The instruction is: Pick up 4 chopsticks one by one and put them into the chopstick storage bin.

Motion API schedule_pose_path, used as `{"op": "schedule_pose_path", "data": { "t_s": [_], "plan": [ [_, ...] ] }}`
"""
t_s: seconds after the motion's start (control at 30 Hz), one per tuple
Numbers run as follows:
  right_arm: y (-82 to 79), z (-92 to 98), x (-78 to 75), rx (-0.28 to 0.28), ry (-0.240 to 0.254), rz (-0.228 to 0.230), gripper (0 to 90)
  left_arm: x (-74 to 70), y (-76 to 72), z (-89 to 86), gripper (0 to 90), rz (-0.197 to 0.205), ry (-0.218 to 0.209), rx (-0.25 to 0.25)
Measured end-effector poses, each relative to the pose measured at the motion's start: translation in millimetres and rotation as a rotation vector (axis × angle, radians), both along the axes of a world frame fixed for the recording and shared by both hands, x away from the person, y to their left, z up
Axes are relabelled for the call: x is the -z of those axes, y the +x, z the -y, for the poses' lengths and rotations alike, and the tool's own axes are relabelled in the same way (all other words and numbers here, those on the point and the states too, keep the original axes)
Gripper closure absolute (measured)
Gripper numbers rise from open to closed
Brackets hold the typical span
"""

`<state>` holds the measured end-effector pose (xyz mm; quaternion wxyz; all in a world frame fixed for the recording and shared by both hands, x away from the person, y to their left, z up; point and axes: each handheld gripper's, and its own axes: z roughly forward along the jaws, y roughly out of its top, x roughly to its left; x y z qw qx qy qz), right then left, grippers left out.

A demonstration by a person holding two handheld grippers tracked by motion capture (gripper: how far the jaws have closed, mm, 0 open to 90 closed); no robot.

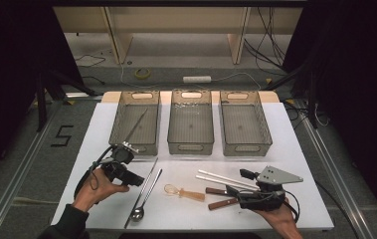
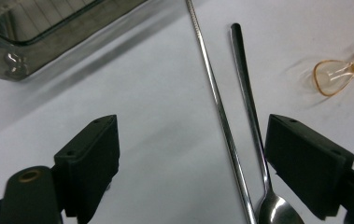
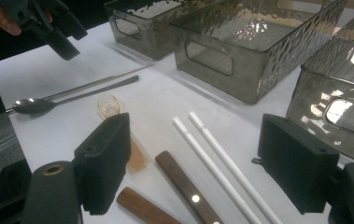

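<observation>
High view gives us 3 smoky, ribbed plastic bins (image 1: pixel 191 142) in a row on a white mat (image 1: pixel 295 149); a thin metal rod (image 1: pixel 136 124) leans in the left one. Our left gripper (image 1: pixel 131 180) hangs released, nothing between its jaws, just beside a polished steel spoon (image 2: pixel 251 121) and chopstick (image 2: pixel 216 102) lying near the left bin. Our right gripper (image 3: pixel 193 163) also gapes empty, over 2 white sticks (image 3: pixel 216 163) and wooden handles (image 3: pixel 184 186). Beside them lies an amber translucent spoon (image 1: pixel 183 191). A "5" (image 1: pixel 62 135) marks the floor.

The left gripper (image 1: pixel 137 179) sits at seven o'clock on the table, jaws spread wide with nothing between them — tips aimed toward three. The right gripper (image 1: pixel 245 175), at five o'clock, also gapes, pointing toward ten.
</observation>
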<state>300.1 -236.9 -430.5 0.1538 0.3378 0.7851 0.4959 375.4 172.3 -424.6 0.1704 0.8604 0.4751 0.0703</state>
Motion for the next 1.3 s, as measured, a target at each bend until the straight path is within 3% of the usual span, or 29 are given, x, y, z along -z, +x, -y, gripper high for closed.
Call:
{"op": "schedule_pose_path", "data": {
  "t_s": [0.27,0.6,1.3],
  "plan": [
    [0.0,-0.1,0.1,-0.001,0.001,-0.001,26.7,7.6,-4.9,6.2,25.2,-0.038,0.027,0.040],
    [0.0,-0.4,0.2,-0.002,0.001,-0.002,26.7,17.5,-10.4,12.5,42.5,-0.086,0.049,0.096],
    [-0.3,-1.6,0.7,-0.005,-0.006,-0.004,26.7,35.1,-15.3,22.9,64.7,-0.130,0.090,0.132]
  ]
}}
